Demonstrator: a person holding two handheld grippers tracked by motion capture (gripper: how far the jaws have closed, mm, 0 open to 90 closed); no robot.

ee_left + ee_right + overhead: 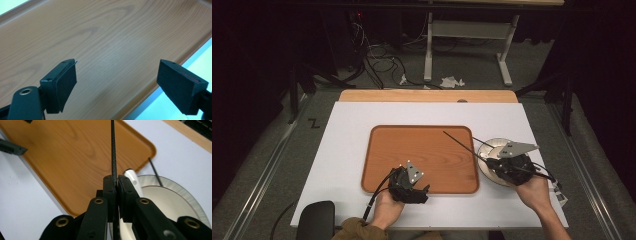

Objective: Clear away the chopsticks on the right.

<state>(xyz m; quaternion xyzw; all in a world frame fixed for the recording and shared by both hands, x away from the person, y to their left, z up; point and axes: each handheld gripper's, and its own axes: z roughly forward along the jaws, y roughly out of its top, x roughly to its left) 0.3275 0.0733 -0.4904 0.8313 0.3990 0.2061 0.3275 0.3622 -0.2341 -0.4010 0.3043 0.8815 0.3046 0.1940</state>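
A wooden tray lies on the white board. My right gripper hovers over a white plate to the right of the tray, shut on a thin black chopstick that slants out over the tray's right side. In the right gripper view the chopstick runs up from the closed gripper. A white spoon and a second black chopstick rest on the plate. My left gripper sits at the tray's front edge; it is open above bare tray wood.
The white board covers a wooden table. Beyond the table's far edge are a desk frame and loose cables on the floor. A dark chair back stands at the lower left.
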